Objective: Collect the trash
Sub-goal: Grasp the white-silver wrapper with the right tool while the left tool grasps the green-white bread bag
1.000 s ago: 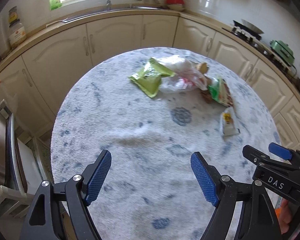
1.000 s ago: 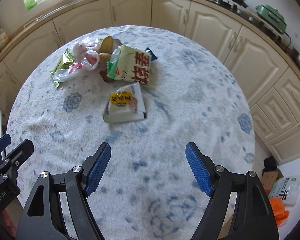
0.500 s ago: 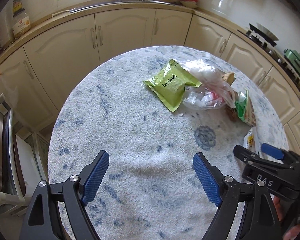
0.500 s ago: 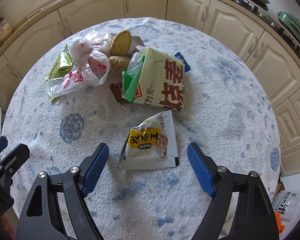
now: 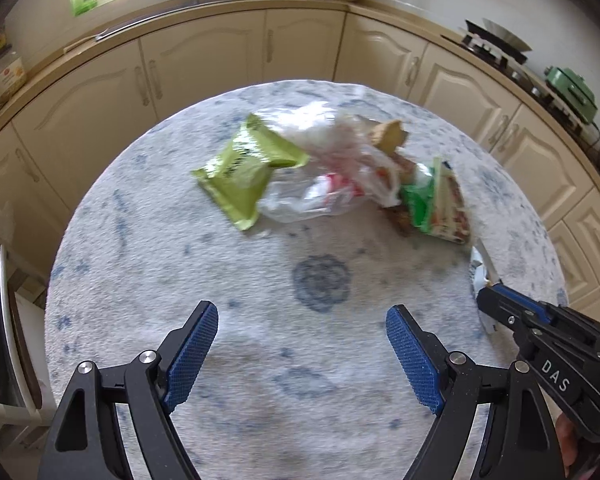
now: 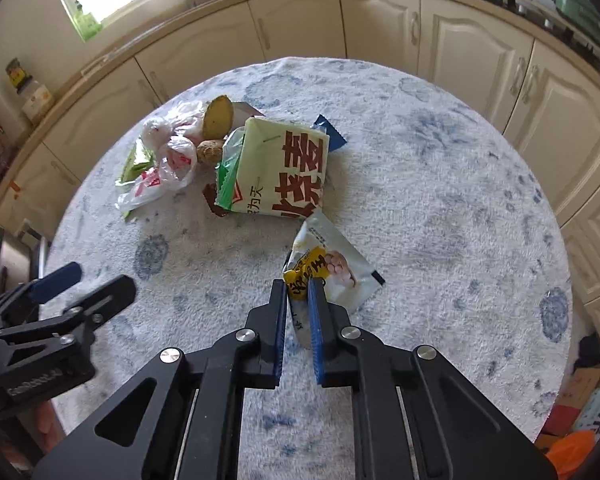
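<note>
Left wrist view: your left hand-held gripper (image 5: 302, 354) stands spread at the bottom of the frame, nothing between its pads, over bare cloth on the counter (image 5: 148, 248). The trash lies well ahead in the upper middle: a green packet (image 5: 244, 172), a clear bag (image 5: 324, 184) touching its right side, and a printed bag (image 5: 440, 204) further right. All look light, thin and crinkly; the clear bag is probably slippery and will bunch up, so take it by a gathered fold. The green packet looks best pinched at its near sealed edge. Your right hand-held gripper (image 5: 488, 300) shows at the right edge, on a white pouch there.

Right wrist view: your right hand-held gripper (image 6: 298, 286) is pressed together on the near yellow-printed corner of the pouch (image 6: 340, 272), in the middle of the frame. The pouch is soft and nearly flat, so it should lift easily but may slide out of a corner pinch. The printed bag (image 6: 284, 172) lies just beyond it, and the clear bag (image 6: 168, 164) at upper left.
</note>
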The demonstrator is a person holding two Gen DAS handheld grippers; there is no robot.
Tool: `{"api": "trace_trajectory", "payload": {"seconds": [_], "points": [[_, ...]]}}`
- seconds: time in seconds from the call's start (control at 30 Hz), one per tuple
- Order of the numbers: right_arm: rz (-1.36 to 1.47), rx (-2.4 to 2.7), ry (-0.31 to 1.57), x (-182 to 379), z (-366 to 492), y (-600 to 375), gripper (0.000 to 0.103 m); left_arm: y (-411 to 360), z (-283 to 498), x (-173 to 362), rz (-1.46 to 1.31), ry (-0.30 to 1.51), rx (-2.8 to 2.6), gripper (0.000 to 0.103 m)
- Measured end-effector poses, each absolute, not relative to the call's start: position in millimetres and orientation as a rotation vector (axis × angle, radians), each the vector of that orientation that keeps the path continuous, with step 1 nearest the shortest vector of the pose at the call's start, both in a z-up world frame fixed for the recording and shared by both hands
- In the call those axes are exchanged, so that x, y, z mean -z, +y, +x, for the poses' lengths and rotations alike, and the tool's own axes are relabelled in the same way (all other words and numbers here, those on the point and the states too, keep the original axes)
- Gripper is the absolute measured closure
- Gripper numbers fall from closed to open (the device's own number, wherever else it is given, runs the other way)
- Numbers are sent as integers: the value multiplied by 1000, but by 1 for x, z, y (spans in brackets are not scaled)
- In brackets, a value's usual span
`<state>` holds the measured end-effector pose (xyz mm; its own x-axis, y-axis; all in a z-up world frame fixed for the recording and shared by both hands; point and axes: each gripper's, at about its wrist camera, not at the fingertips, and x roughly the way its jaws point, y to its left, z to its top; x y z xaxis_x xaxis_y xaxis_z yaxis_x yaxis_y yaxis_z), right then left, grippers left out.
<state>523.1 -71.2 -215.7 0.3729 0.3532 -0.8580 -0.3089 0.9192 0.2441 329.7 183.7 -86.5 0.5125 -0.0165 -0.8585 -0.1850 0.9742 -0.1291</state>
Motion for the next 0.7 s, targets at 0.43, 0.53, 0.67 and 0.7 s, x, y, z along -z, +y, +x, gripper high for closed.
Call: {"api": "trace_trajectory", "payload": {"seconds": [0.43, 0.53, 0.67, 0.7], "points": [[116, -294, 1093, 214, 544, -141, 97, 125, 370, 90, -171, 1044, -38, 21], [118, -274, 1125, 230, 553, -145, 97, 121, 373, 97, -175, 1063, -37, 21], [119, -266, 1101, 230, 560, -147, 96, 120, 376, 103, -175, 1086, -52, 21], [128, -272, 1107, 230, 562, -149, 95, 120, 376, 103, -173, 1085, -56, 21]]}}
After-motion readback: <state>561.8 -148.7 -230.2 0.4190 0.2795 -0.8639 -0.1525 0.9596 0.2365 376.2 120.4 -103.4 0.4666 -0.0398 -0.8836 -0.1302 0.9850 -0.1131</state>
